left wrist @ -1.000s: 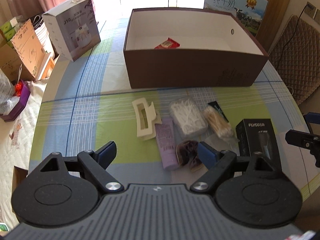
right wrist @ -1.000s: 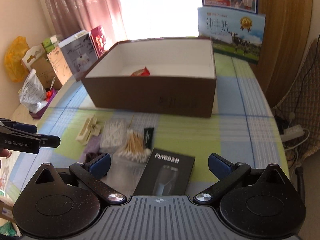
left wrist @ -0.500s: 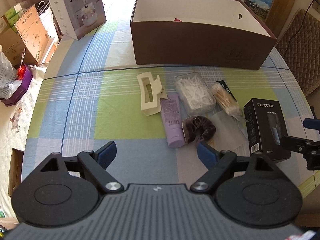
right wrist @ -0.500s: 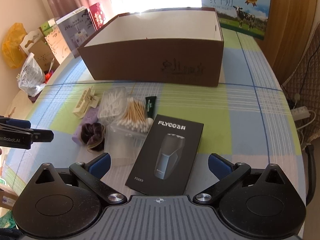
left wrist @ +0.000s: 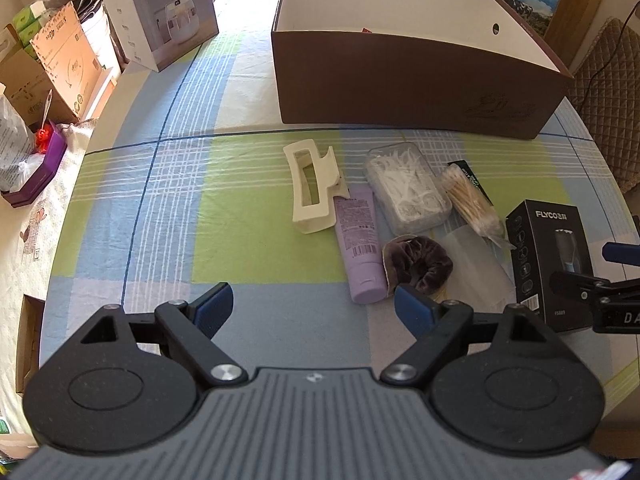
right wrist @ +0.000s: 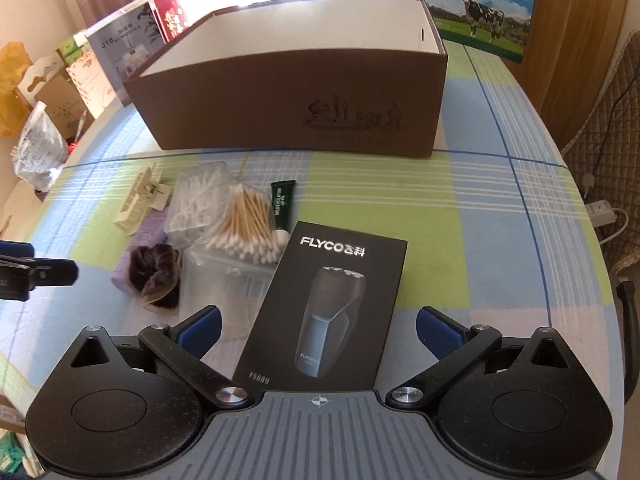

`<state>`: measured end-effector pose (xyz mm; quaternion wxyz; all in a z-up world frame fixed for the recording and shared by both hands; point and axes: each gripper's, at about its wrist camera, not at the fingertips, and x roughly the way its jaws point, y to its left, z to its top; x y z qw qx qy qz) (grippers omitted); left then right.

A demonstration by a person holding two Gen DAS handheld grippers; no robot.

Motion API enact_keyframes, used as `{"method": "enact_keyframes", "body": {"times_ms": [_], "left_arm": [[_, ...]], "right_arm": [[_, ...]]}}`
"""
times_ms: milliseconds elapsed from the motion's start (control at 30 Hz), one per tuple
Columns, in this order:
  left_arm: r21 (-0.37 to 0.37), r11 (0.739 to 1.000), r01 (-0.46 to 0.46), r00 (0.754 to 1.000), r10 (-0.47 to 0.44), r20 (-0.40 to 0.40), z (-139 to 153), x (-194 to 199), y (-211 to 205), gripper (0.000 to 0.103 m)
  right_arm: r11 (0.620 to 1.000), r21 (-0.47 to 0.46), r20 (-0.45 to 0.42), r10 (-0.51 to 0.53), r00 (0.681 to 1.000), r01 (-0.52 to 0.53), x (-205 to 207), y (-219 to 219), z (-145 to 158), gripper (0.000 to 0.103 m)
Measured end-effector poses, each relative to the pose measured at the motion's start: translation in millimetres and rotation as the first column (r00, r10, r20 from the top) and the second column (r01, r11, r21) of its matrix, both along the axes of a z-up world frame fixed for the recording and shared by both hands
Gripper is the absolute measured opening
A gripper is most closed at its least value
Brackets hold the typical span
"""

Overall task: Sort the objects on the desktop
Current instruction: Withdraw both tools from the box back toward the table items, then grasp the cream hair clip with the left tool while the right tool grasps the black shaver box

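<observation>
Your left tool (left wrist: 312, 306) hangs over the near edge of the checked blue-and-green tabletop (left wrist: 168, 208), blue pads spread wide apart with nothing between them. Its right pad (left wrist: 412, 308) sits just in front of the dark purple velvet scrunchie (left wrist: 418, 266).

Scanning the clutter from the left: the cream plastic claw hair clip (left wrist: 314, 186) lies flat, and right beside it the lilac squeeze tube (left wrist: 358, 246) points its cap toward you, its upper end tucked against the clip. The scrunchie rests against the tube's cap end. Next comes the clear plastic box of white floss picks (left wrist: 406, 190), then the loose bundle of wooden cotton swabs (right wrist: 250, 222) in a clear wrapper, partly lying over a small dark green tube (right wrist: 283, 202). In front of the swabs there's an empty-looking clear plastic container (right wrist: 224, 280).

Furthest right in the pile is the black FLYCO shaver carton (right wrist: 328, 308), lying flat and angled. Your right tool (right wrist: 318, 328) is released too, fingers wide, and the near end of that carton sits between them; neither pad looks to be touching it.

Behind everything stands the big brown cardboard box with the white inside (right wrist: 304, 108), open on top. From the left wrist view you can just catch a sliver of something red inside it, can't tell what. A white humidifier carton (left wrist: 160, 12) stands at the far left of the tabletop.
</observation>
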<state>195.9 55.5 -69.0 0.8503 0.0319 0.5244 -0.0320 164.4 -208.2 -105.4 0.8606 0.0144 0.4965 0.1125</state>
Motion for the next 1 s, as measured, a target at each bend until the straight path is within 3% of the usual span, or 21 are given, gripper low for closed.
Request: {"method": "enact_keyframes", "body": {"times_ms": [233, 333, 667, 800, 1000], "left_arm": [[0.0, 1.0, 0.013, 1.0, -0.013, -0.014, -8.6, 12.5, 2.4, 0.085], [0.001, 1.0, 0.021, 1.0, -0.021, -0.013, -10.4, 20.3, 4.6, 0.085], [0.006, 0.998, 0.063, 0.998, -0.063, 0.03, -20.3, 64.1, 7.7, 0.084], [-0.014, 0.997, 0.082, 0.996, -0.082, 0.03, -29.6, 85.2, 7.1, 0.079], [-0.046, 0.995, 0.088, 0.996, -0.088, 0.0, -48.6, 112.6, 4.2, 0.062]], "right_arm": [[0.998, -0.049, -0.018, -0.042, 0.999, 0.041, 13.9, 0.8, -18.0, 0.1], [0.998, -0.021, -0.023, -0.055, 0.998, 0.055, 17.3, -7.3, -19.7, 0.083], [0.979, -0.112, -0.003, -0.171, 0.985, 0.169, 38.6, -47.1, -26.6, 0.078], [0.971, -0.11, -0.014, -0.214, 0.977, 0.211, 41.9, -65.0, -29.9, 0.078], [0.965, -0.114, -0.032, -0.242, 0.97, 0.237, 45.1, -72.3, -35.1, 0.078]]}}
